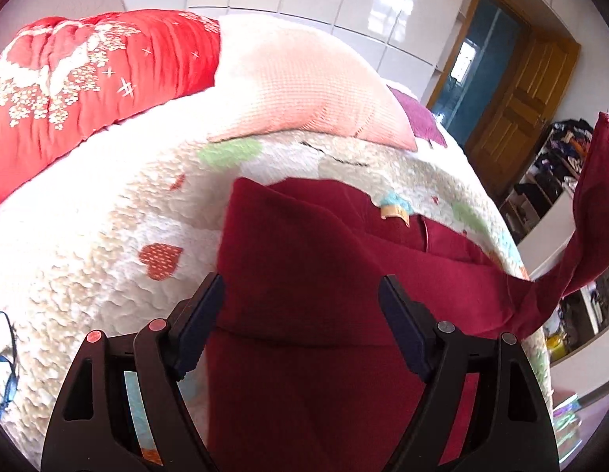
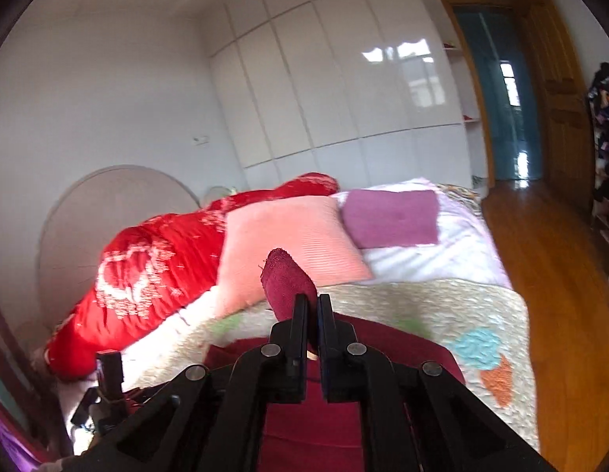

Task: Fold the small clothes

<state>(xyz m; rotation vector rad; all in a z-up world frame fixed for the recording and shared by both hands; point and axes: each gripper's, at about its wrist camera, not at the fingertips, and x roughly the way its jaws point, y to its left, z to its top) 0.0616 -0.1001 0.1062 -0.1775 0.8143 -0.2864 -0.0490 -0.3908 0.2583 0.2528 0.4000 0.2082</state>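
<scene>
Black two-finger left gripper [image 1: 300, 306] nearest the lens, jaws spread wide above the dark red soft knit garment [image 1: 324, 275], nothing between the pads. Garment spread on the cream quilted bedspread with heart and pastel patches [image 1: 107, 236], one sleeve drawn up off the bed's right edge. Black right gripper [image 2: 311, 316] clamped tight on that sleeve's cuff end. Likely light, limp and quick to sag; best taken at cuffs, hem or shoulder seams. Behind: ribbed pink cushion [image 1: 296, 90], red embroidered quilt [image 1: 68, 86].
</scene>
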